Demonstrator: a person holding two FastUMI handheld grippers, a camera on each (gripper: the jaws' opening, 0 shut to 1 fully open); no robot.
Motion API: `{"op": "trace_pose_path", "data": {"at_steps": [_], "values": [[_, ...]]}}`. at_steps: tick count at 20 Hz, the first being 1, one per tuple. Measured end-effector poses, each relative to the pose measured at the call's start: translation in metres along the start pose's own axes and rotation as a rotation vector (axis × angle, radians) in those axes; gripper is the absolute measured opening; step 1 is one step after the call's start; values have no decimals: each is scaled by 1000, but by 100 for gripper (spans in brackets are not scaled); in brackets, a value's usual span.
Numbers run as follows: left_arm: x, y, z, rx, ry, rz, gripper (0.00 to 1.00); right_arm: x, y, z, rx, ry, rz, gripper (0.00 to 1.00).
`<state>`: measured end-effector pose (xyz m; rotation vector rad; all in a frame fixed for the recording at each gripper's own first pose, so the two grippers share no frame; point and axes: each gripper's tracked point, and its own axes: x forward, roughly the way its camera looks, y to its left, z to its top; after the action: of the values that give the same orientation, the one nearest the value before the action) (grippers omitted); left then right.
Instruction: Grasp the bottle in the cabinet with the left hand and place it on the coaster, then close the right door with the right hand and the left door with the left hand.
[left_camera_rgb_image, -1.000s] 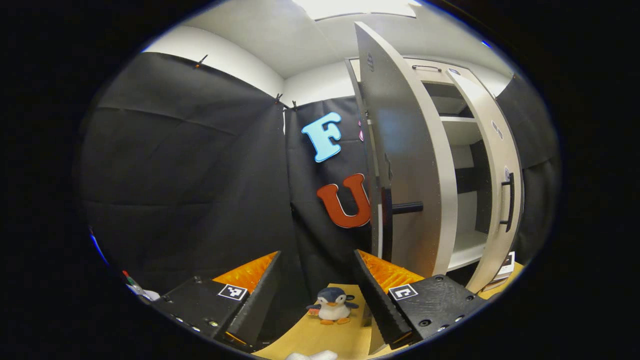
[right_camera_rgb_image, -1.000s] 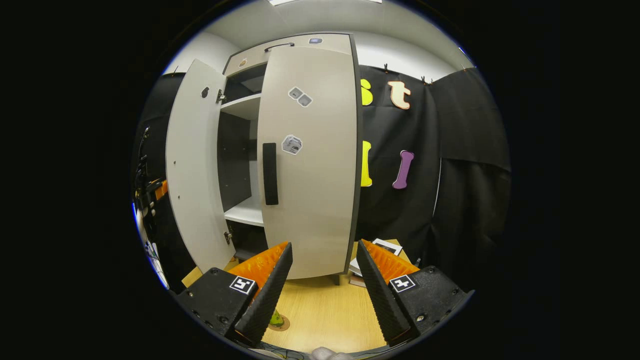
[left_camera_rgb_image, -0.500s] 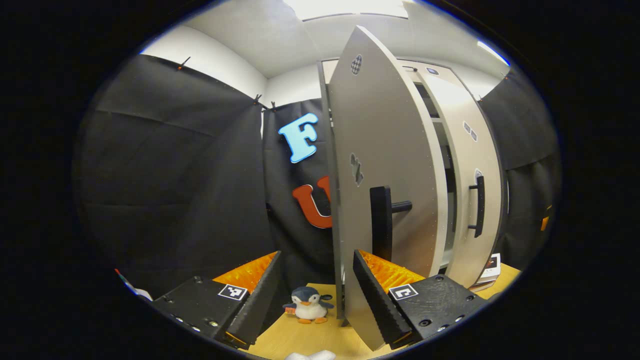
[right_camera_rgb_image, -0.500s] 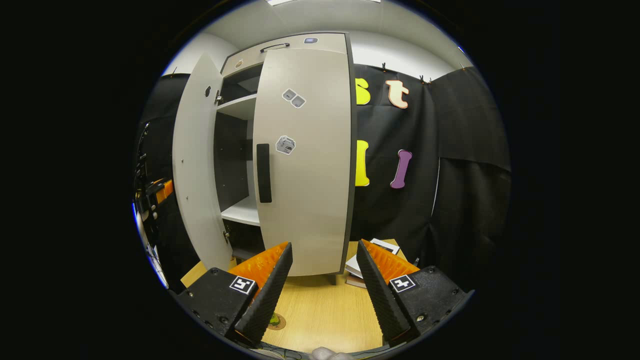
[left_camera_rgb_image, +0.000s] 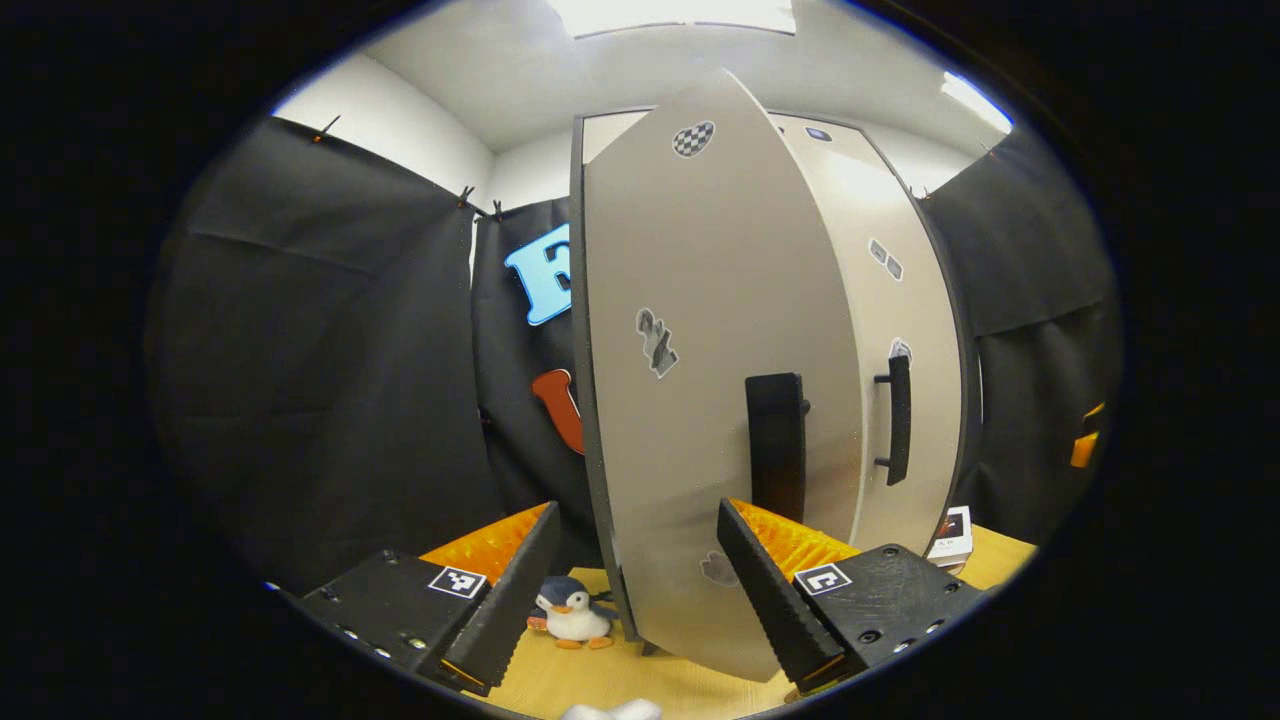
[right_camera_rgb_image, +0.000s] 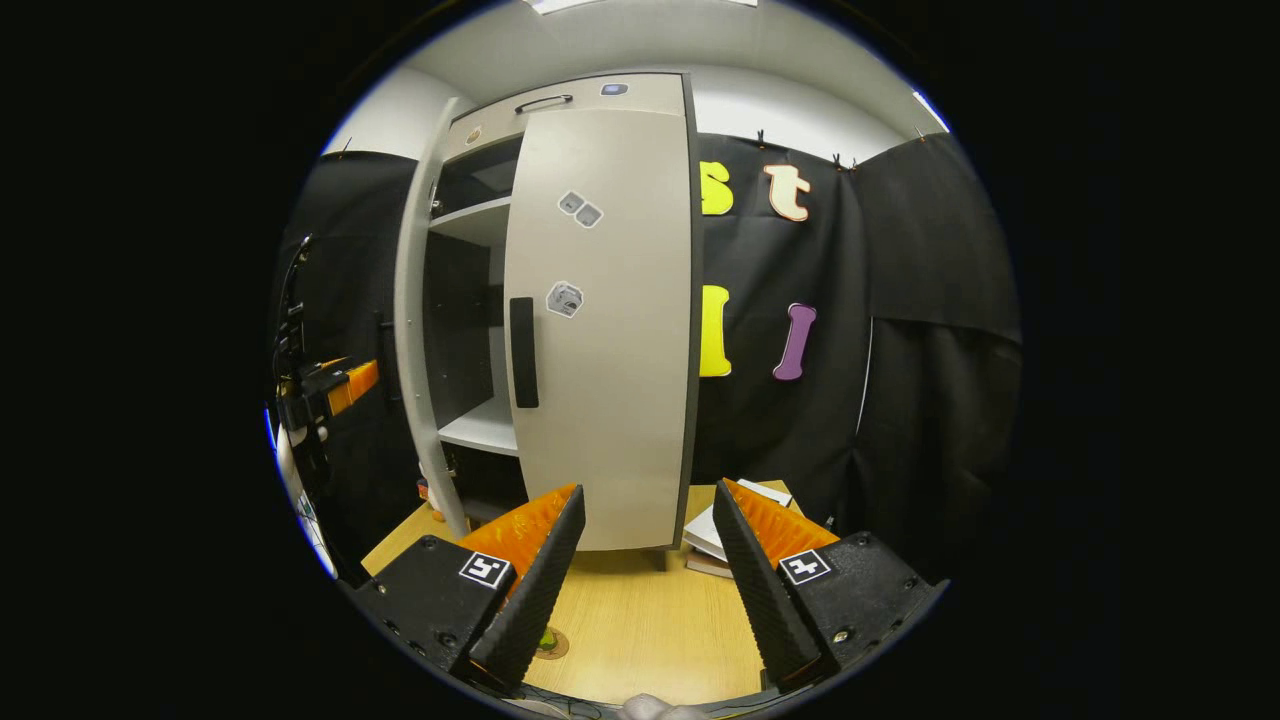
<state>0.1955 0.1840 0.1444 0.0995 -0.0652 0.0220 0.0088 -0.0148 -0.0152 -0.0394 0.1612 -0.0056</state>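
In the left gripper view the cabinet's left door (left_camera_rgb_image: 690, 400) stands close in front, part-way swung in, its black handle (left_camera_rgb_image: 775, 440) just above my right finger. My left gripper (left_camera_rgb_image: 635, 540) is open, with the door's lower edge between its fingers. Beyond it the right door (left_camera_rgb_image: 915, 330) lies nearly flush with the cabinet. In the right gripper view the right door (right_camera_rgb_image: 610, 330) is almost closed, the left door (right_camera_rgb_image: 412, 330) shows edge-on, and bare shelves show in the gap. My right gripper (right_camera_rgb_image: 648, 505) is open and holds nothing. A green bottle (right_camera_rgb_image: 548, 637) on a round coaster peeks out beside its left finger.
A penguin plush (left_camera_rgb_image: 570, 612) sits on the wooden table (right_camera_rgb_image: 650, 620) left of the cabinet. Books and a small box (right_camera_rgb_image: 715, 530) lie at the cabinet's right foot. Black cloth walls close in behind and on both sides.
The left door has swung a long way toward closed, with my left gripper following it round. The right door has moved slightly further in. My right gripper has hardly moved.
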Motion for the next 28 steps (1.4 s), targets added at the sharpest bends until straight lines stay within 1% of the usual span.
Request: {"op": "trace_pose_path", "data": {"at_steps": [5,11,14,21,25,28], "values": [[-13,-13,-1,-26,15,-39,96,-4,3,5,6,-22,-10,80],[-43,-38,-9,-50,42,-93,96,-6,11,3,13,-40,-14,80],[-63,-44,-18,-56,62,-103,96,-6,15,1,20,-49,-12,80],[-99,-40,-49,-73,120,-48,96,-7,23,-17,20,-41,-6,80],[-101,-37,-54,-101,136,-29,96,-6,27,-19,17,-33,6,80],[-100,-39,-50,-99,124,-29,96,-7,29,-16,6,-43,9,80]]}}
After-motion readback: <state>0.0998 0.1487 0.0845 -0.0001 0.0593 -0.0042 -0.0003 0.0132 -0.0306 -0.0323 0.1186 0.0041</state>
